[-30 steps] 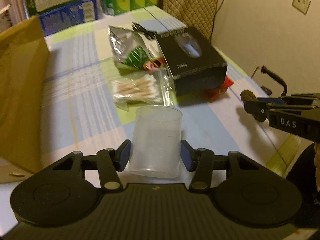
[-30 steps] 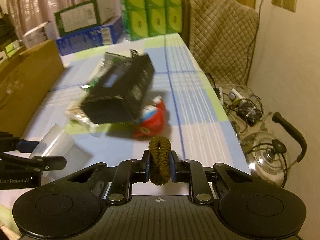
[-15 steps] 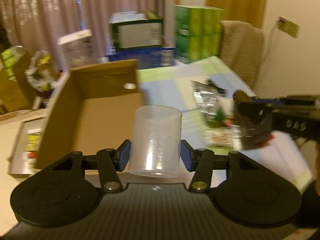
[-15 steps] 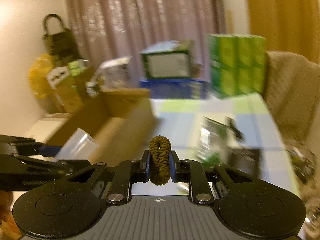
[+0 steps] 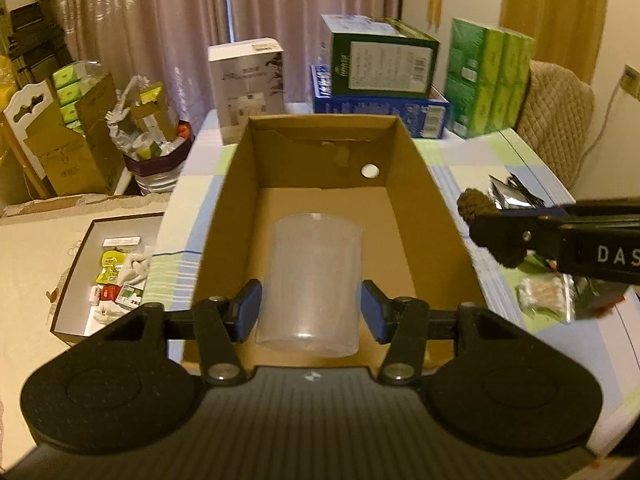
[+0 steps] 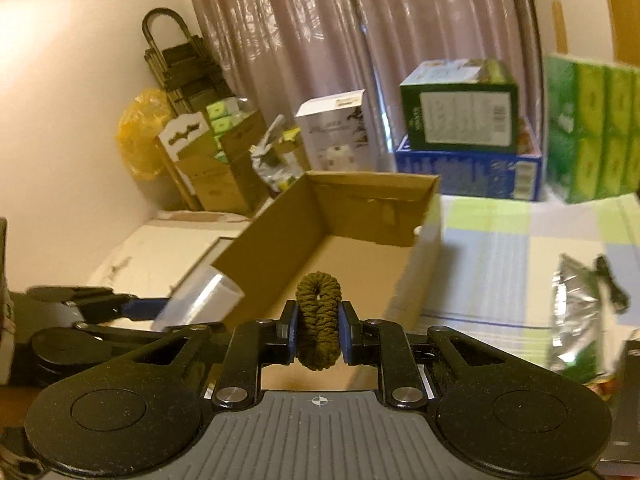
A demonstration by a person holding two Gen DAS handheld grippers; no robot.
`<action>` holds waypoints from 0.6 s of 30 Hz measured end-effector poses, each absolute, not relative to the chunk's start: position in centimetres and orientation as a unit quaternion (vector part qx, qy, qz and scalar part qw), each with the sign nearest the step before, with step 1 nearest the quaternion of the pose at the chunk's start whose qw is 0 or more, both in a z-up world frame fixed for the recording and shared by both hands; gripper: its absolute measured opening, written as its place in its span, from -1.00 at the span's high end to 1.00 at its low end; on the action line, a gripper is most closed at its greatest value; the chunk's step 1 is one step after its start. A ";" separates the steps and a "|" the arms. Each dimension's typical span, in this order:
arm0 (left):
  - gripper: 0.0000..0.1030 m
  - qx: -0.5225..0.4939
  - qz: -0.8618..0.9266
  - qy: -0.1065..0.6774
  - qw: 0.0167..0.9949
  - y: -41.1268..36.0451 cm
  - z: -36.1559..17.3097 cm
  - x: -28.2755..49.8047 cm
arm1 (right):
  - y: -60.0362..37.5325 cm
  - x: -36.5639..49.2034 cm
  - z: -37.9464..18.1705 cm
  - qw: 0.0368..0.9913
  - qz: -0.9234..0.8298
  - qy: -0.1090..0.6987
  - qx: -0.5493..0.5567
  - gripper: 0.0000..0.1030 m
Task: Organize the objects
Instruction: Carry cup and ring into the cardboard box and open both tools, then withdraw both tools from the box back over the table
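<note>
Left claw (image 5: 311,312) grips a clear cup (image 5: 314,280) above an open cardboard box (image 5: 420,184) on the desk (image 5: 520,160). Right claw (image 6: 319,330) clamps a brown scrunchie (image 6: 319,320) beside it.

Behind my workspace there's a green box (image 5: 380,62) stacked on a blue box (image 5: 380,110), with a white carton (image 5: 246,84) to their left and green tissue packs (image 5: 488,80) on the right. A quilted chair (image 5: 556,120) sits far right, curtains (image 5: 224,20) behind it all.
</note>
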State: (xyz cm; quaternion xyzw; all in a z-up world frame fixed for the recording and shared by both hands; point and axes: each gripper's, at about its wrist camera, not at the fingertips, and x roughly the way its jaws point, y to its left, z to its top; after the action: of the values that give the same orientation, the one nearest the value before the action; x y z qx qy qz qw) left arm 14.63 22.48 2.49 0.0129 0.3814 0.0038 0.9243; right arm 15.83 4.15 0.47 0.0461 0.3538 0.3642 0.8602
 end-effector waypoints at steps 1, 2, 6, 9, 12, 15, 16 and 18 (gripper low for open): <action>-0.59 0.008 0.012 0.377 0.926 22.8 2.4 14.8 | 4.2 16.2 0.2 0.859 0.365 0.355 0.056 0.14; -0.60 0.003 0.013 0.372 0.928 23.1 2.3 14.8 | 4.1 16.3 0.4 0.858 0.366 0.354 0.066 -0.19; -0.60 -0.013 0.023 0.367 0.930 24.3 2.2 14.3 | 3.8 16.7 0.6 0.863 0.356 0.350 0.077 -0.29; -0.60 -0.019 0.027 0.365 0.930 24.7 2.3 13.8 | 3.1 16.7 0.7 0.868 0.345 0.348 0.078 -0.29; -0.60 -0.021 0.028 0.363 0.931 24.5 2.7 13.0 | 2.2 16.1 1.1 0.874 0.334 0.343 0.077 -0.29; -0.60 -0.021 0.024 0.358 0.933 23.7 3.3 11.9 | 0.6 14.6 1.6 0.882 0.321 0.336 0.077 -0.29; -0.60 -0.022 0.023 0.356 0.934 23.4 3.5 11.6 | -0.1 13.9 1.8 0.885 0.316 0.334 0.076 -0.29; -0.61 -0.022 0.019 0.351 0.936 22.4 4.0 10.8 | -1.4 12.5 2.1 0.891 0.305 0.329 0.072 -0.29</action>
State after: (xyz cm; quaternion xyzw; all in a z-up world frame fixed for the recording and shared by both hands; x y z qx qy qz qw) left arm 10.76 22.38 3.95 -0.0225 0.3513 0.0195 0.9358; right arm 12.54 -1.40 2.08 0.0716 0.3294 0.3054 0.8906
